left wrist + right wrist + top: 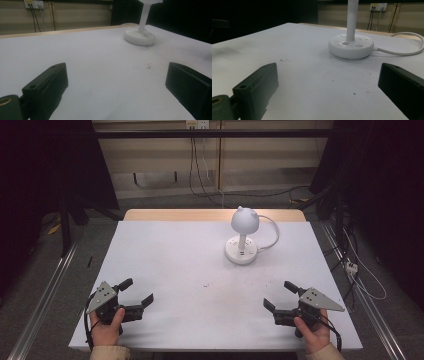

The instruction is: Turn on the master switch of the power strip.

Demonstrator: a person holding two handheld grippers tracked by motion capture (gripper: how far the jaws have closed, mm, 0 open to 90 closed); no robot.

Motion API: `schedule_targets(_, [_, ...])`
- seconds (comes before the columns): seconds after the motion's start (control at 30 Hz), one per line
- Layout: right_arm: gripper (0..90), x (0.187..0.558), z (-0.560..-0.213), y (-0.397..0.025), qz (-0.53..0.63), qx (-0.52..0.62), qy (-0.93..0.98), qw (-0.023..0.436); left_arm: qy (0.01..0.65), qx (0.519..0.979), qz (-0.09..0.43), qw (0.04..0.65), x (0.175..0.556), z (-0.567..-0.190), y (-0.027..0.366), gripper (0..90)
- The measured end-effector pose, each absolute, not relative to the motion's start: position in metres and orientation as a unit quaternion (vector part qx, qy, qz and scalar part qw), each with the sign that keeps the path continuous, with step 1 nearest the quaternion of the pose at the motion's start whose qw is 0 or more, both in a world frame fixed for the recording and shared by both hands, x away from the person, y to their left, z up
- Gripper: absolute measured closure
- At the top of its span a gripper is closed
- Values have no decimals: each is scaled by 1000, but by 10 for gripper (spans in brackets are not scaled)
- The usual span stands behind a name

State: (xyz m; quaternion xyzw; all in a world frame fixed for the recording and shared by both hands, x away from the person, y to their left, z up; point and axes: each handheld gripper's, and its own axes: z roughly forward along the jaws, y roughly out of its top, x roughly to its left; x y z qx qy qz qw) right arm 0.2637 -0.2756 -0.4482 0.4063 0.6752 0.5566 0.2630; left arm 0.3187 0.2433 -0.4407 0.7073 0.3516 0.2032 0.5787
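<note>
Both my grippers sit low at the near edge of the white table [165, 260], one in each hand. Left gripper [136, 291] at near-left corner: jaws spread wide, nothing between them. Right gripper [281, 295] at near-right: jaws likewise wide apart, holding nothing. White desk lamp [242, 235] stands upright toward the far side, right of centre, well apart from both. Round base flat on the table; its white cord [272, 232] loops off to the right.
</note>
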Motion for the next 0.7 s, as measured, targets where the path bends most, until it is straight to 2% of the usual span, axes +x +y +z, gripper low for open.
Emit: schedule_targets(0.7, [40,284,-442,-270,540,410,682,275,349,707,202,581,318,-441,245,39])
